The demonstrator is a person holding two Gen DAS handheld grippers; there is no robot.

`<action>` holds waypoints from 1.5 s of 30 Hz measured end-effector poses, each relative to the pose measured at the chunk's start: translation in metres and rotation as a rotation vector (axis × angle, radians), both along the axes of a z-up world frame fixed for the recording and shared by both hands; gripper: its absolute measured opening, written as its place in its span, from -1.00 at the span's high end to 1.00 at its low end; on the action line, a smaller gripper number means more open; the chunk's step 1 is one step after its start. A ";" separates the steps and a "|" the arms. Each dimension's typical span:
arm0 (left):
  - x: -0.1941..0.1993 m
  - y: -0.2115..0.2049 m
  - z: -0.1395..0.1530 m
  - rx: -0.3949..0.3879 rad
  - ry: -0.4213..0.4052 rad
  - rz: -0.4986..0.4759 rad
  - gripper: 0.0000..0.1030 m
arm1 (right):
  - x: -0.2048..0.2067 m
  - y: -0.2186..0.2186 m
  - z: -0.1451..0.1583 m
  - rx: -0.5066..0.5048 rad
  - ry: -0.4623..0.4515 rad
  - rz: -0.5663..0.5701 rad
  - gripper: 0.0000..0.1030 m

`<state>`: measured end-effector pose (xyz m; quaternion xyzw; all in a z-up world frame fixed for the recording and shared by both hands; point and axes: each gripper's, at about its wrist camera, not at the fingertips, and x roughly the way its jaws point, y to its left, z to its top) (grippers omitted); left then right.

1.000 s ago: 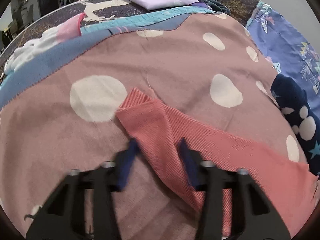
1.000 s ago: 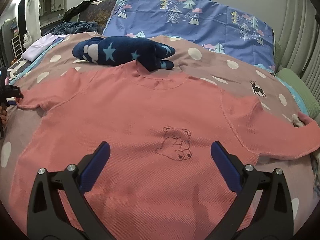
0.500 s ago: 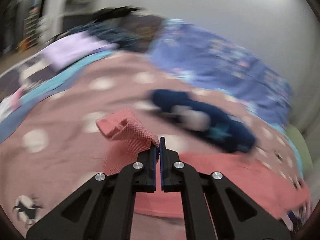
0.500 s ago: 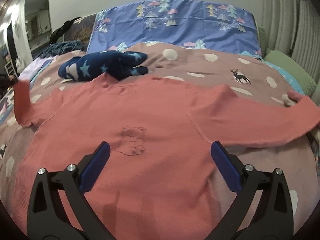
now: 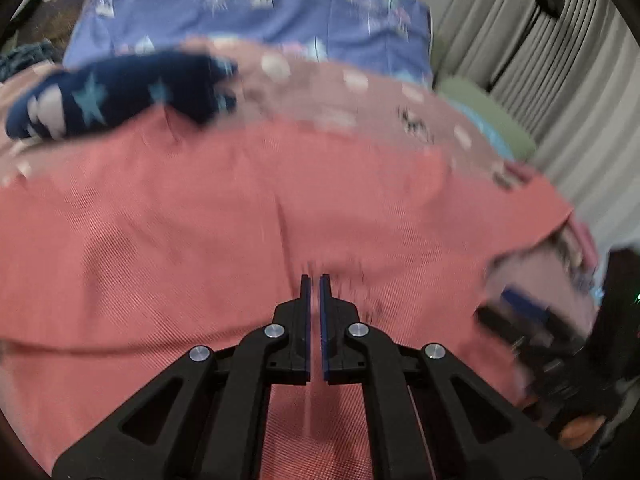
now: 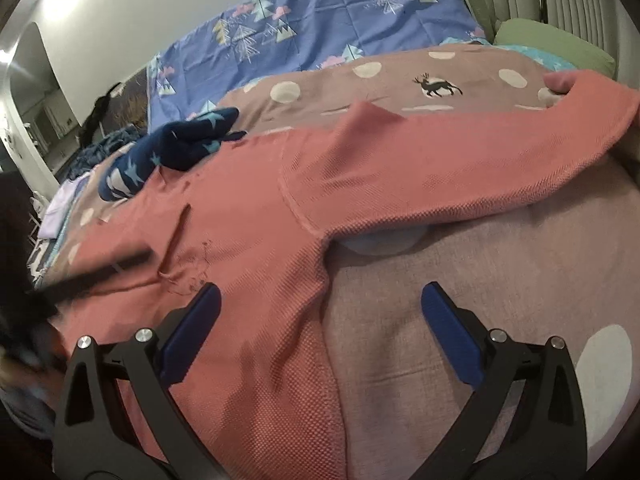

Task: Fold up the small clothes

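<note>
Right wrist view shows me the pink shirt (image 6: 256, 216) spread flat on the dotted blanket (image 6: 500, 264), its right sleeve (image 6: 460, 160) stretched far right and its hem near me. It reads as a light, soft waffle knit that will drape and slide, so I judge it wants a pinch at an edge: the sleeve cuff or the side seam below the armpit. My right gripper (image 6: 320, 312) stands wide with nothing in it, straddling that side seam. My left gripper (image 5: 315, 280) is closed over the shirt's middle; its jaws have just been closing, and in the blurred left wrist view I cannot tell whether any fabric is caught between them. A navy starred garment (image 6: 172, 152) touches the collar at the far left. No containers are in sight.
</note>
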<state>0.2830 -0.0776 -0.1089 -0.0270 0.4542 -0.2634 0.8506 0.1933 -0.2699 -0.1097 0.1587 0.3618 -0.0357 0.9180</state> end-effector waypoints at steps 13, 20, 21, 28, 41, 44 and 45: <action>-0.031 0.007 0.015 0.231 -0.248 -0.056 -0.03 | 0.102 0.039 0.029 0.239 0.104 0.358 -0.08; -0.008 0.004 -0.007 0.251 -0.176 -0.104 0.00 | 0.167 0.078 -0.002 0.267 0.278 0.412 -0.08; -0.005 0.004 -0.009 0.255 -0.172 -0.101 0.18 | 0.171 0.084 -0.004 0.260 0.276 0.419 -0.08; 0.013 0.023 0.011 0.101 -0.133 -0.055 0.93 | 0.186 0.093 0.001 0.272 0.248 0.415 0.93; -0.005 -0.062 0.057 -0.084 -0.192 -0.187 0.92 | 0.135 0.017 0.069 0.071 0.047 0.283 0.92; -0.004 -0.076 0.034 -0.035 -0.161 -0.197 0.91 | 0.142 0.000 0.030 0.069 0.101 0.224 0.81; -0.004 -0.076 0.030 -0.018 -0.155 -0.195 0.79 | 0.139 -0.005 0.022 0.056 0.112 0.202 0.76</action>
